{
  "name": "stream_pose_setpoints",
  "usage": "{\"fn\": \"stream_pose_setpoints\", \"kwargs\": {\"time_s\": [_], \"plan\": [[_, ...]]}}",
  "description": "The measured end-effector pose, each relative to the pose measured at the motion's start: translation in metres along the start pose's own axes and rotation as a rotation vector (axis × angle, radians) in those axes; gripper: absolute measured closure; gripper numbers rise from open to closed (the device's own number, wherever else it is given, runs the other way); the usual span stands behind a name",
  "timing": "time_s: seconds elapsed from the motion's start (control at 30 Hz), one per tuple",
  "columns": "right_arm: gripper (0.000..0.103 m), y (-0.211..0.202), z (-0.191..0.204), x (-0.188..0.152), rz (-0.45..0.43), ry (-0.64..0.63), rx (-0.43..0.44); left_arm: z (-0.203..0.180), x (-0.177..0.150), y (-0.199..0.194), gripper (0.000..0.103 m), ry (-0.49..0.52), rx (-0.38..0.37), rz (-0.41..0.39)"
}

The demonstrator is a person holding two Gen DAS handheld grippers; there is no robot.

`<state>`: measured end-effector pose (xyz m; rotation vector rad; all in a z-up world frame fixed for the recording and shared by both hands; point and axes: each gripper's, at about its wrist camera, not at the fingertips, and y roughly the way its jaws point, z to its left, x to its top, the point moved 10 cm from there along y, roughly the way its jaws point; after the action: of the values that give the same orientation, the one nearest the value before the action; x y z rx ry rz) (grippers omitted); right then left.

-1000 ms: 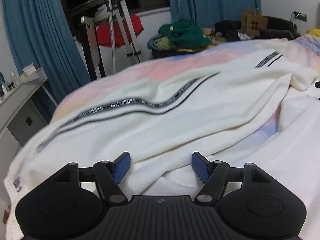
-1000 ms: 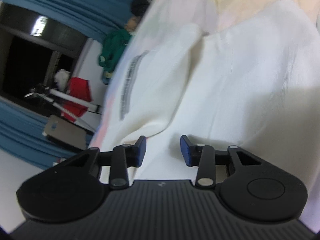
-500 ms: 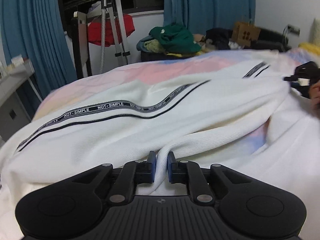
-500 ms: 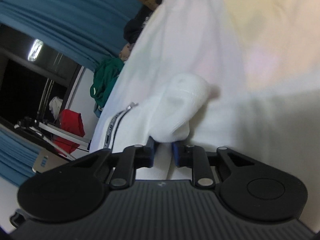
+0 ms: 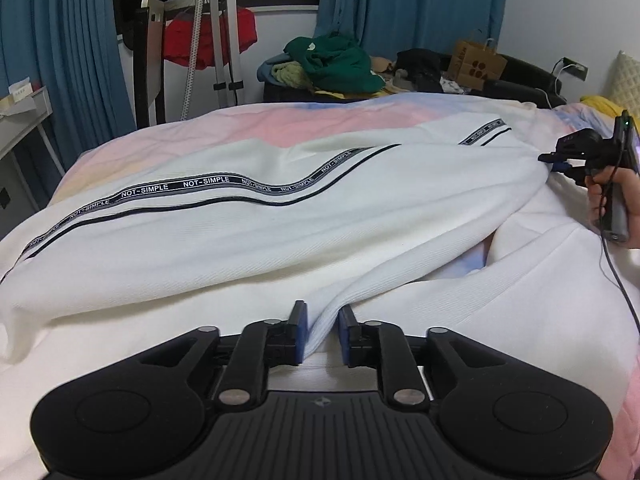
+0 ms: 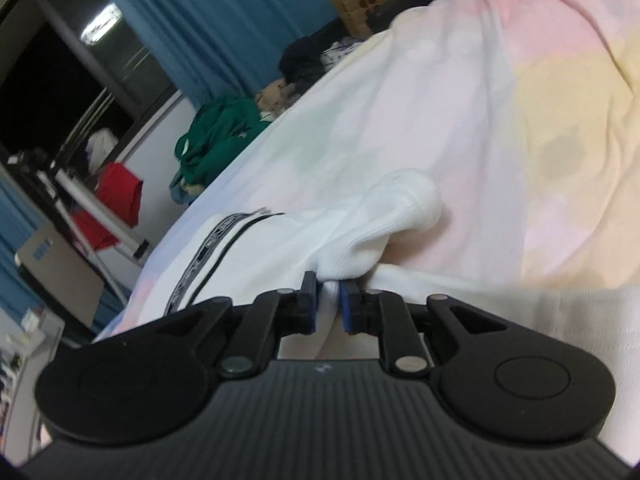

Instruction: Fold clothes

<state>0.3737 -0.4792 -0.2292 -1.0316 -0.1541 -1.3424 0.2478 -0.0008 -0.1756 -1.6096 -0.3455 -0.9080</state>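
Fold step under way: left gripper [image 5: 322, 330] & right gripper [image 6: 328, 304], jaws easing apart, each grasping white garment [image 5: 280, 232] edge; next, lift together across bed [image 5: 248, 120]

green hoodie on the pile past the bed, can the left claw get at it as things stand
Probably not. The left claw has a fold of the white garment between its opening jaws, and the green hoodie lies beyond the bed's far edge.
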Motion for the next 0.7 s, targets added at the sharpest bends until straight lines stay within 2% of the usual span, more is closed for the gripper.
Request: {"fn": "stream_pose_setpoints", "kwargs": {"time_s": [0.03,0.07,0.1,0.17,0.2,0.27,0.4,0.57,0.7], "plan": [[0.079,-0.004,0.003,-0.001,0.011,-0.018,-0.005,-0.001,0.000,-0.001,0.066,-0.001,0.000,0.000],[0.068,-0.010,0.005,-0.002,0.021,-0.034,-0.007,-0.002,0.000,-0.004,0.057,-0.007,0.006,0.001],[0.051,-0.019,0.007,-0.006,0.034,-0.043,0.001,-0.002,0.001,-0.007,0.053,-0.013,0.013,0.002],[0.038,-0.042,0.007,-0.021,0.077,-0.048,0.022,-0.004,0.001,-0.015,0.039,-0.023,0.027,0.004],[0.038,-0.054,0.007,-0.027,0.098,-0.052,0.023,-0.006,0.001,-0.021,0.036,-0.031,0.031,-0.002],[0.038,-0.077,0.009,-0.037,0.124,-0.083,0.010,-0.009,0.002,-0.034,0.022,-0.050,0.038,-0.017],[0.038,-0.124,0.019,-0.051,0.131,-0.184,-0.014,-0.014,-0.001,-0.068,0.020,-0.091,0.046,-0.059],[0.038,-0.170,0.008,-0.059,0.075,-0.203,-0.057,-0.031,-0.011,-0.108,0.006,-0.110,0.042,-0.124],[0.038,-0.193,-0.025,-0.054,-0.001,-0.168,-0.177,-0.041,-0.027,-0.122,0.004,-0.125,0.053,-0.125]]}}
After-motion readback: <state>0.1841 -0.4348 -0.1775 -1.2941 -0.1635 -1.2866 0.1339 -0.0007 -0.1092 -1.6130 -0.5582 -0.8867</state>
